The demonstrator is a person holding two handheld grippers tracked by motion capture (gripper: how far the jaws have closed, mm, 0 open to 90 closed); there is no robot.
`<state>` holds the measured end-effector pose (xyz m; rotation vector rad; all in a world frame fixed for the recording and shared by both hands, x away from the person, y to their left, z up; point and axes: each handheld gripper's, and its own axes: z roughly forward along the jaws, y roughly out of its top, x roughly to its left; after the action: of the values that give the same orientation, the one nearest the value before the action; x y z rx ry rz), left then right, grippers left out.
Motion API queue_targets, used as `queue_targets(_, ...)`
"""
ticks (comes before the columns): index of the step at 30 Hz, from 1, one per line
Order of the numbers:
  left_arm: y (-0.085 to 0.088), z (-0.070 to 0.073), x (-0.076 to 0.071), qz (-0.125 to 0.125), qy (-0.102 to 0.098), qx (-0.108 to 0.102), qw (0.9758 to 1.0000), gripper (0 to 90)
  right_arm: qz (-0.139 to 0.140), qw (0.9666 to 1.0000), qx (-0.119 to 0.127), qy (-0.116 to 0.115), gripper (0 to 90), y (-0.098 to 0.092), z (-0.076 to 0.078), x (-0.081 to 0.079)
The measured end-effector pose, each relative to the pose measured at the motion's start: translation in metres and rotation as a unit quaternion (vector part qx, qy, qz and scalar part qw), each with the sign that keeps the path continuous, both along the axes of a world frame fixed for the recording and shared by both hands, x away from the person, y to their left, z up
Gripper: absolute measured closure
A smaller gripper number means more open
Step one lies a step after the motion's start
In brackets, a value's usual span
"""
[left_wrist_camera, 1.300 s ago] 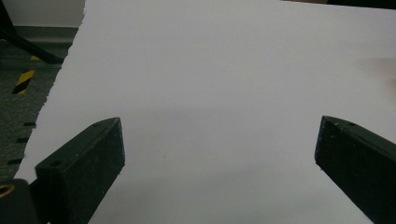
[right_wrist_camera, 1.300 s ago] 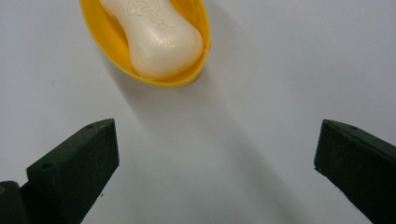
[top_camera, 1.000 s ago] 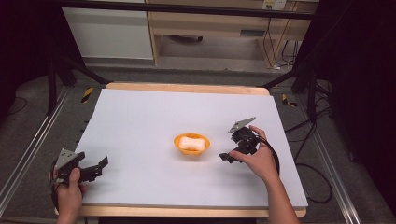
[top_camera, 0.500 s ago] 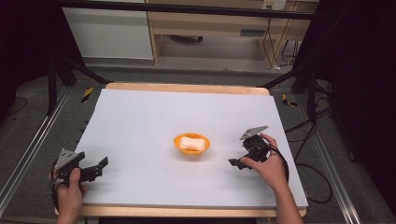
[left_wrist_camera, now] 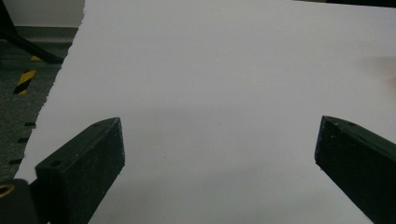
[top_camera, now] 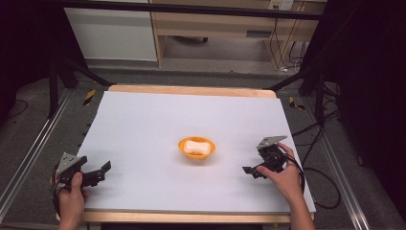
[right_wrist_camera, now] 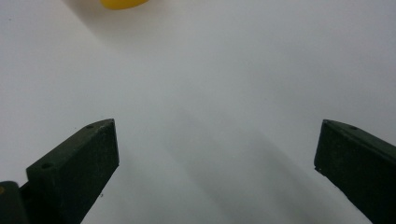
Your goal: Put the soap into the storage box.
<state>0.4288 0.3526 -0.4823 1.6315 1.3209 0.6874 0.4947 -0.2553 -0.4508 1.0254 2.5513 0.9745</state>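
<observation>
An orange bowl (top_camera: 197, 152) sits in the middle of the white table (top_camera: 191, 110), with a pale, cream-coloured lump (top_camera: 196, 145) inside it. My right gripper (top_camera: 252, 171) rests low over the table to the bowl's right and a little nearer, open, with nothing between its jaws. Its own view, the right gripper view, has the bowl's rim (right_wrist_camera: 123, 3) at the top edge, well beyond the open right gripper (right_wrist_camera: 217, 135). My left gripper (top_camera: 101, 172) is at the near left corner, open and empty; the left gripper view has the left gripper (left_wrist_camera: 219, 135) over bare white surface.
The white sheet covers a wooden table whose edge (top_camera: 191, 90) shows at the back. Metal rails (top_camera: 28, 153) and a dark floor flank the table. Cables (top_camera: 321, 143) lie on the floor at the right. A cabinet (top_camera: 215, 24) stands behind.
My right gripper has drawn back from the bowl, moving right and toward the near edge. The left gripper has stayed where it was.
</observation>
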Motion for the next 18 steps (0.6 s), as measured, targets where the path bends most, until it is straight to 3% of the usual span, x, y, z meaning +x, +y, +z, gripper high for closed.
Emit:
queue_targets(10, -0.001, 0.000, 0.000, 0.001, -0.002, 0.002, 1.0000, 1.1, -0.038, 0.9988, 0.030, -0.001, 0.5, -0.035, -0.006, -0.017)
queue_targets(18, -0.001, 0.000, 0.000, 0.001, -0.002, 0.002, 1.0000, 1.1, -0.070, 0.9957, 0.059, -0.012, 0.5, -0.067, -0.015, -0.036)
